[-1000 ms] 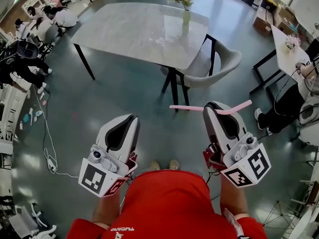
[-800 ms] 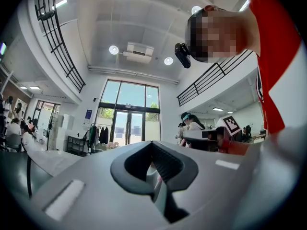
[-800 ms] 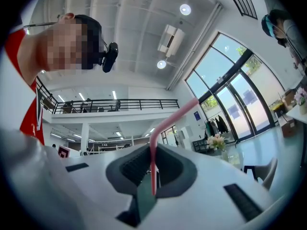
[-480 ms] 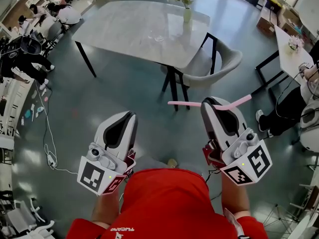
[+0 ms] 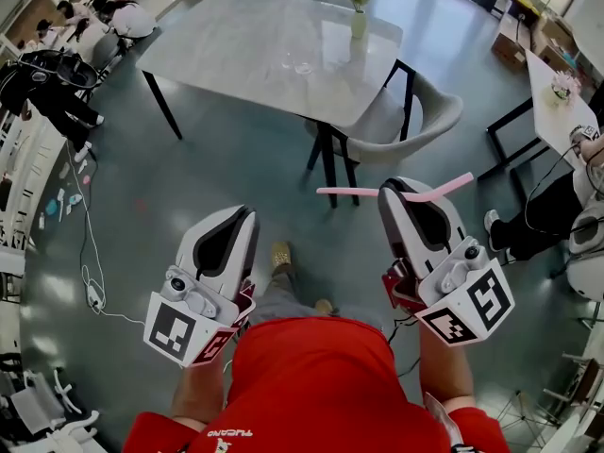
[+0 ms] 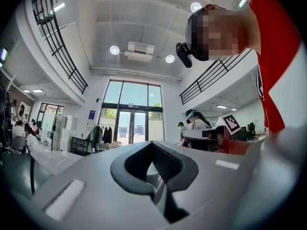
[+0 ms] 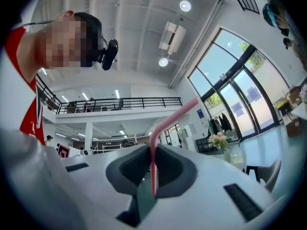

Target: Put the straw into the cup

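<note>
Right tool [image 5: 408, 189]: clenched on pink bendy straw [image 5: 347, 192], held crosswise.
Left tool [image 5: 247, 215]: clenched, empty.
Cup [image 5: 302, 66]: on far desk [image 5: 217, 45], left of flower vase [image 5: 358, 24].

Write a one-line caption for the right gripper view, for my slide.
Right gripper shut on a pink bendy plastic straw, whose bent end rises above the jaws.

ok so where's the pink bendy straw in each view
Head view: pink bendy straw crosswise in the right gripper, right of centre.
Left gripper view: not in it.
Right gripper view: centre, upright between the jaws, bent up-right.
Shared landmark: vase of pink flowers, head and right gripper views.
</note>
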### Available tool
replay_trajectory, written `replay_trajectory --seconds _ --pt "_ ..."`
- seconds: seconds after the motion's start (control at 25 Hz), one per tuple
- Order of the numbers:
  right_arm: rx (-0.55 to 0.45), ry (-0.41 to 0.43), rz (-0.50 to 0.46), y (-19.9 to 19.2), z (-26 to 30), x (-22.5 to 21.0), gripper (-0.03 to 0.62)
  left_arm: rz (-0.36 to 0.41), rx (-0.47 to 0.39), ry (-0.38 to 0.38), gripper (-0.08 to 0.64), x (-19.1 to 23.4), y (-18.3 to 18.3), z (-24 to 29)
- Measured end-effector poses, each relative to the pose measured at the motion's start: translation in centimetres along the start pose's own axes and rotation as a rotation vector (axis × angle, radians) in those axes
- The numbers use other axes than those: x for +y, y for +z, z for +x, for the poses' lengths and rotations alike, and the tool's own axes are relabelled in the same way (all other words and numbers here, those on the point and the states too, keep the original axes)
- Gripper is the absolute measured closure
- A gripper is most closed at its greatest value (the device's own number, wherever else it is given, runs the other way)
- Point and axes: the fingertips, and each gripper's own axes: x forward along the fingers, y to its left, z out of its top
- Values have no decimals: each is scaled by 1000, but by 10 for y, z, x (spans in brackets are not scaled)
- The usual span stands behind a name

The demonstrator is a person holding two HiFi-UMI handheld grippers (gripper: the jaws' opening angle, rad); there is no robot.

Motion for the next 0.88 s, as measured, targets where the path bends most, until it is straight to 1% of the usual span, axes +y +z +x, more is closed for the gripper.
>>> replay_trajectory --seconds 0.2,0.44,0.64,0.88 --pt "6 -1 -4 -2 16 -14 569 -4 -5 -7 554 13 -5 18" --pt "14 -17 -5 -9 46 -29 569 -19 -8 -21 554 43 -13 36" --pt "21 -37 -4 -16 80 -43 569 -33 -4 -29 554 80 -20 52" --pt "26 -65 -1 -24 135 -57 569 -38 0 -53 555 135 -23 75"
